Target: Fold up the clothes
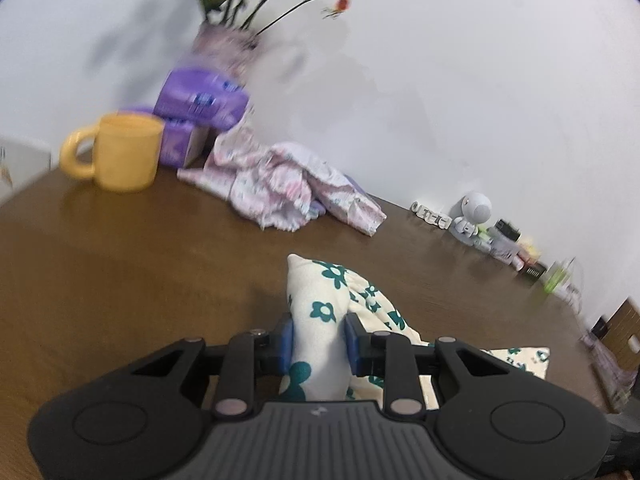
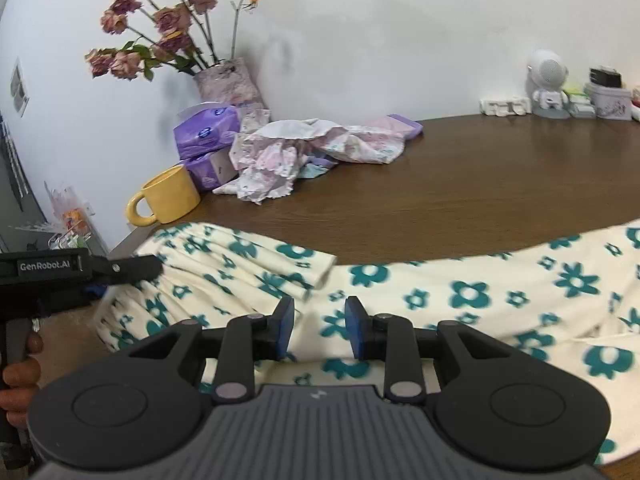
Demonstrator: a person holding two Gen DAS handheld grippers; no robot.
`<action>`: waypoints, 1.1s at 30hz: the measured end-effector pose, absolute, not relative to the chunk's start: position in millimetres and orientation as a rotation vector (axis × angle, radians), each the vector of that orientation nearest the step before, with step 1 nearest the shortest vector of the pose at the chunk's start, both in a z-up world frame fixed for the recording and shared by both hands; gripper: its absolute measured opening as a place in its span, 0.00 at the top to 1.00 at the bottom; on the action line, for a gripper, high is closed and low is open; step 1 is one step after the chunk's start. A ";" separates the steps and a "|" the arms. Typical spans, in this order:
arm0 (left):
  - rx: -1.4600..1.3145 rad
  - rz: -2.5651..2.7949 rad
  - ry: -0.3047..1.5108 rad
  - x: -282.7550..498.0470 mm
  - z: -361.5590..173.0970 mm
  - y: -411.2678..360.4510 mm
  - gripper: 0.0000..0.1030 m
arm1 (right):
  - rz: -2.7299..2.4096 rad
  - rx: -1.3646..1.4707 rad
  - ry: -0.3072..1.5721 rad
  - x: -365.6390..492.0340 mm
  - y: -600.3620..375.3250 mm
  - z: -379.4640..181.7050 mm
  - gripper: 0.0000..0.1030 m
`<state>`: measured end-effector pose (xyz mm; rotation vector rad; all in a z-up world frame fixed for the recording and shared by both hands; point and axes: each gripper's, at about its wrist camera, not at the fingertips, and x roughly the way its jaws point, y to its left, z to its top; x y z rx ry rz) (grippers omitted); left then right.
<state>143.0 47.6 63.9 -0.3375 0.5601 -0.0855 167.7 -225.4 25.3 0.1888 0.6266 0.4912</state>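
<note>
Cream fabric garment printed with teal flowers (image 2: 460, 292) lies stretched across the near part of the brown wooden table (image 2: 460, 200), its long axis running left to right, with 1 corner flap (image 2: 304, 258) turned back over the gathered left end. The left claw (image 1: 319, 334) is clenched on a bunched ridge of that fabric, which stands up between its blue pads; in the right wrist view it comes in from the left at the gathered end. The right claw (image 2: 319, 326) is released, its jaws apart with nothing between them, hovering over the middle of the cloth, so the garment lies directly ahead of and beneath it while the long remainder trails off to its right.

By my judgement, a fold is in hand, with the left claw carrying the gathered end; how many folds are in, I cannot tell.

Behind the garment, bare table gives open room. Further back lie a crumpled pink-and-white patterned garment (image 2: 304, 152), a yellow ceramic mug (image 2: 166, 198) and purple tissue packs (image 2: 206, 132) at the left, well apart from the cloth's far edge.
</note>
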 end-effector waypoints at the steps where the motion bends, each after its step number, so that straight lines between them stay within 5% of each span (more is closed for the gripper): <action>1: -0.314 -0.081 0.558 144.4 67.1 44.5 0.76 | 0.488 0.195 0.628 167.3 -229.1 25.3 0.72; 33: 0.529 0.054 0.490 161.2 96.8 -166.2 0.76 | 0.563 0.278 0.526 152.1 -357.4 38.4 0.69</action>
